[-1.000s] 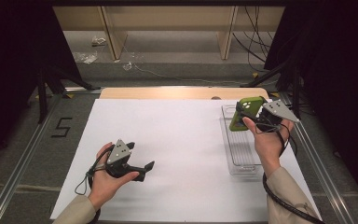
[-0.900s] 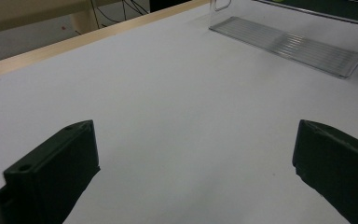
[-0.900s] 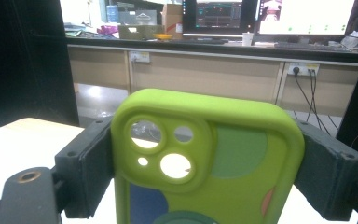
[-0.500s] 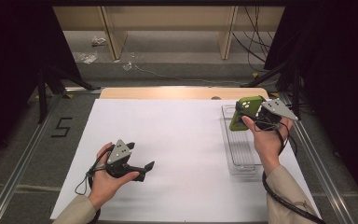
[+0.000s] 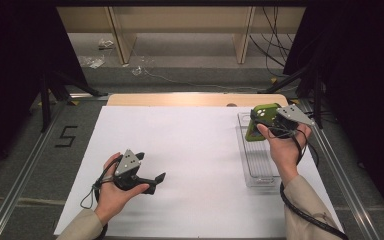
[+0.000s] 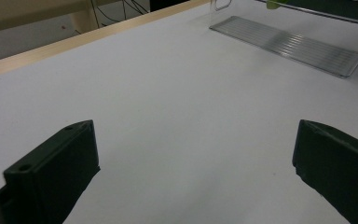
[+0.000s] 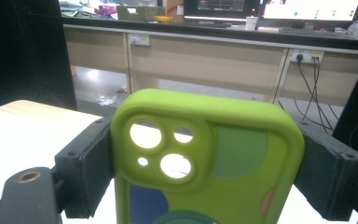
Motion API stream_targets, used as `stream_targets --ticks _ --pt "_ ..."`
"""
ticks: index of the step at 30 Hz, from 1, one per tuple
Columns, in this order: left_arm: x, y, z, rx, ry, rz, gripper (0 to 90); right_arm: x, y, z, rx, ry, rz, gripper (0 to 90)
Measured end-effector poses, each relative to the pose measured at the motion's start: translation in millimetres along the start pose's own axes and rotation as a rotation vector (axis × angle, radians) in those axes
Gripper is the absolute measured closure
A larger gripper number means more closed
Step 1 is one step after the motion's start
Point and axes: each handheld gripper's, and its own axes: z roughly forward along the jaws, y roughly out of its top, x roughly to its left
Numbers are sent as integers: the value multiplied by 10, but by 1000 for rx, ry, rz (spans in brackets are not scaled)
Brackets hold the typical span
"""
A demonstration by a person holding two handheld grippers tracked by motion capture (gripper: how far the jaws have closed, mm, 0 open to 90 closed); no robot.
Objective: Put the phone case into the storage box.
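The white worktop (image 5: 195,150) lies bare across its middle and left, giving either hand wide passage there. On the right, a clear tray (image 5: 256,165) with low walls is the one obstacle on the sheet. The green phone case (image 5: 258,121) hangs above the tray's far end, seemingly clear of it.

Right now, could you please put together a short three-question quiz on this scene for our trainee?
1. True or false: the right tool grips a green phone case.
2. What lies on the white table below that case? A) a clear plastic tray B) a metal bowl C) a wooden box
3. How do the left tool's jaws stand?

Key: 1. True, across its two side edges. 2. A, the clear plastic tray. 3. Wide apart, with nothing between them.
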Motion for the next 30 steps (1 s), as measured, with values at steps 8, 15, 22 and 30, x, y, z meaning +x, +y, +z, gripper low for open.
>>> stream_targets --ticks 8,15,22,30 --pt "0 -2 1 -2 0 -2 0 -1 -1 42 4 1 -4 165" --pt "0 -2 1 1 -1 -2 0 -4 3 68 7 0 -6 165" --pt "0 -3 4 2 -2 -2 0 -23 -3 99 15 -3 -7 165" --pt "-1 -4 5 1 -2 -2 0 -28 -16 147 26 -7 -11 165"
